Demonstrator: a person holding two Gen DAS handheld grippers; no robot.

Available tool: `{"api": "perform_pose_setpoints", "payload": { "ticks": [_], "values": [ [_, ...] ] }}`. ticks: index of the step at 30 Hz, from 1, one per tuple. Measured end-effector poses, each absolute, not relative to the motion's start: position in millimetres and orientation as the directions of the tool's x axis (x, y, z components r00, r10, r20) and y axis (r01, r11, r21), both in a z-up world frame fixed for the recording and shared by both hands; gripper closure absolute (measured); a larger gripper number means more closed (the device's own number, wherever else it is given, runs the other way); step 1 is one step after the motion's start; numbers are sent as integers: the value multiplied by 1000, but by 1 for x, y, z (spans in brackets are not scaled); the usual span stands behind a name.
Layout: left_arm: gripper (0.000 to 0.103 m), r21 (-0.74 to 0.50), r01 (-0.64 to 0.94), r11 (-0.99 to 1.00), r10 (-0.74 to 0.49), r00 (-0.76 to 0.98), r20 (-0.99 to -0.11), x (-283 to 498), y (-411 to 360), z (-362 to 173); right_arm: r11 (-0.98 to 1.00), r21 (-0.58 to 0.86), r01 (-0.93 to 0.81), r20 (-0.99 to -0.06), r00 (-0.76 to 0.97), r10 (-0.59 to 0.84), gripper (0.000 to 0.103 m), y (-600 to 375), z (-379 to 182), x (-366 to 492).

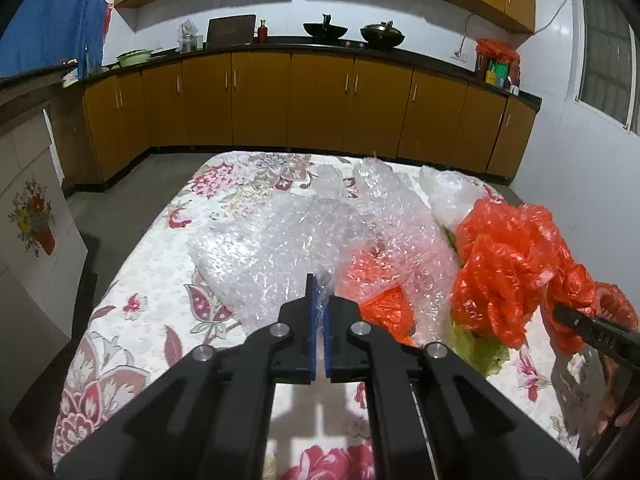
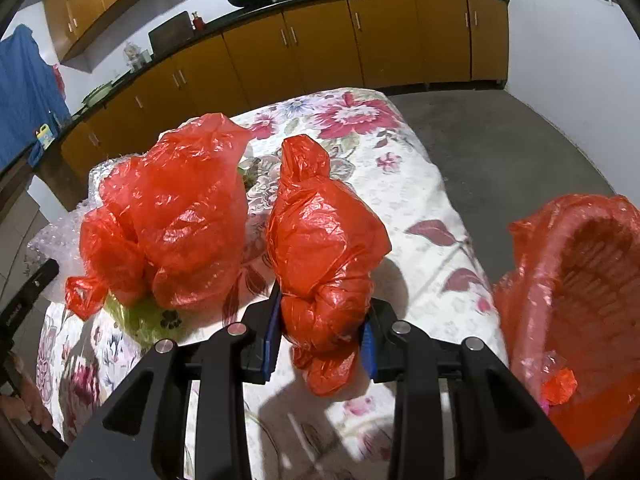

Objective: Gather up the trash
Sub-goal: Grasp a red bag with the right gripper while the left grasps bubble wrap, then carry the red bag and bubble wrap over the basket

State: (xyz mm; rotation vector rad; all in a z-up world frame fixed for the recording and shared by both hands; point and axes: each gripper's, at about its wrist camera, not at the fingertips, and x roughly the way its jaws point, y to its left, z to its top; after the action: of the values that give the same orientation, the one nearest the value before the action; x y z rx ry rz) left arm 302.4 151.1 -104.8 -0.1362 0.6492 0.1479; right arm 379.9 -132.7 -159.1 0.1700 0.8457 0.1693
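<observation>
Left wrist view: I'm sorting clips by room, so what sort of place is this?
Most likely a home kitchen: orange cabinets under a dark countertop, with woks on it.

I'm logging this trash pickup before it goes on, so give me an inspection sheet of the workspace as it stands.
Surface: floral tablecloth covering the table.
Job's things: bubble wrap; crumpled red bag; second red bag; basket lined with red plastic at the table's right edge.
Clutter: green scrap under the second red bag.
Grippers: left tongs shut on bubble wrap; right tongs shut on crumpled red bag.
Cables: white cord on far wall.
Surroundings: kitchen cabinets, woks on the counter.
</observation>
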Motion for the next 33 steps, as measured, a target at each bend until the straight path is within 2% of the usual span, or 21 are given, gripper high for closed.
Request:
{"api": "perform_pose_setpoints", "payload": {
  "ticks": [14,33],
  "values": [
    [100,-144,-132,981,34,843,-537,257,145,-47,971,229,-64,-685,698,208,70,-155,-131,351],
    [100,-174,118,978,-185,876,-446,218,50,16,973,229,-13,-626,764,158,70,-201,-87,299]
  ]
}}
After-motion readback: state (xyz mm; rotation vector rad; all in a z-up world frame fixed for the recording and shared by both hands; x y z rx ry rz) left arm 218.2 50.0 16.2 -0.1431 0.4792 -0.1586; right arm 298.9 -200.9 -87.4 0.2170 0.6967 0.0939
